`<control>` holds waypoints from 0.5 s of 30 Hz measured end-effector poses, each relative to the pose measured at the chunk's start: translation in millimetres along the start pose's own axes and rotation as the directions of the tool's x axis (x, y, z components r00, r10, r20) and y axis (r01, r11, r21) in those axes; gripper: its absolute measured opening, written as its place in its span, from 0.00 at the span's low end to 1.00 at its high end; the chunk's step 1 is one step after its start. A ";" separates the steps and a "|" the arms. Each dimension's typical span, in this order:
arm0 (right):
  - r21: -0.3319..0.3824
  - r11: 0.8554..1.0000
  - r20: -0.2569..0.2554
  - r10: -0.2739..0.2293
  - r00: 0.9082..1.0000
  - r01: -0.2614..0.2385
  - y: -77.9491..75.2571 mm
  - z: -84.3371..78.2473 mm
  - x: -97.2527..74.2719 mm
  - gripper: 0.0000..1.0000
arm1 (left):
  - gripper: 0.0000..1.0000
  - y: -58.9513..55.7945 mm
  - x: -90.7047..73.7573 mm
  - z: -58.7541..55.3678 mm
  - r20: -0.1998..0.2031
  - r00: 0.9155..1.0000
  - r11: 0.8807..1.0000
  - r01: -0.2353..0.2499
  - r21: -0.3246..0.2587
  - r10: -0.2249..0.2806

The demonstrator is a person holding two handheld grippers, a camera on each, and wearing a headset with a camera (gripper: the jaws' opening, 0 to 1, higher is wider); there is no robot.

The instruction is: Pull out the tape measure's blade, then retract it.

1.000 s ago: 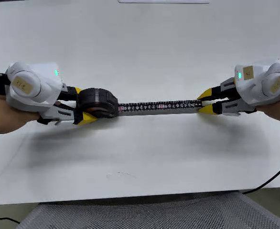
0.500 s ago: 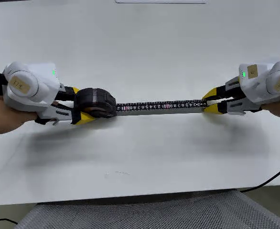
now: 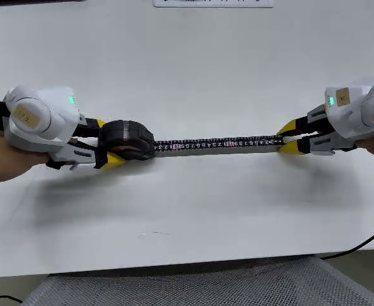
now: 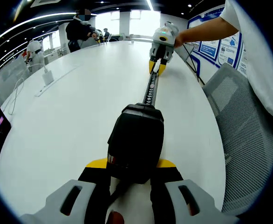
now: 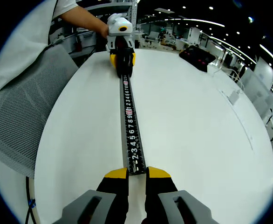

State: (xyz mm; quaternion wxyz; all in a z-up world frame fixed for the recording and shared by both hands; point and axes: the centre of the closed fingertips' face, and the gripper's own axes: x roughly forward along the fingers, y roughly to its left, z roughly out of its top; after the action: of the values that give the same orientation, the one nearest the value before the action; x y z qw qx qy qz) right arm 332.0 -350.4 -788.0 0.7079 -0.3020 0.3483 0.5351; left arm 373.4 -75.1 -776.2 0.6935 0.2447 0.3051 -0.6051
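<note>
Two grips, one axis: fingers of your left gripper (image 3: 110,141) clamp the tape measure case (image 3: 127,137) at the tabletop (image 3: 193,76); fingers of your right gripper (image 3: 288,138) pinch the tip of the blade (image 3: 216,145), which is stretched straight between them.

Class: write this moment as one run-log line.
stage: blade extended | left tool: shut on tape measure case | right tool: shut on blade tip | blade: straight across table

Black tape measure (image 3: 127,139), dark numbered blade (image 3: 217,145) drawn out level rightward
</note>
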 end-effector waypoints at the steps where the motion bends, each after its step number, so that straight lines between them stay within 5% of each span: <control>1: 0.000 1.000 -0.001 0.000 1.000 0.000 0.1 0.1 0.0 0.09 | 0.28 0.1 0.0 0.0 -0.001 1.000 1.000 -0.001 -0.001 0.001; 15: -0.003 1.000 -0.037 0.009 0.999 -0.009 1.0 0.5 0.5 0.10 | 0.28 0.3 0.9 0.9 -0.025 0.999 1.000 -0.020 0.008 0.021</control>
State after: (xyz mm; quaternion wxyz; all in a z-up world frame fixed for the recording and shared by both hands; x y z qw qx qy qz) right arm 331.1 -349.6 -788.2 0.6986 -0.3112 0.3618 0.5331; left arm 373.9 -76.4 -776.2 0.6947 0.2583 0.3088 -0.5960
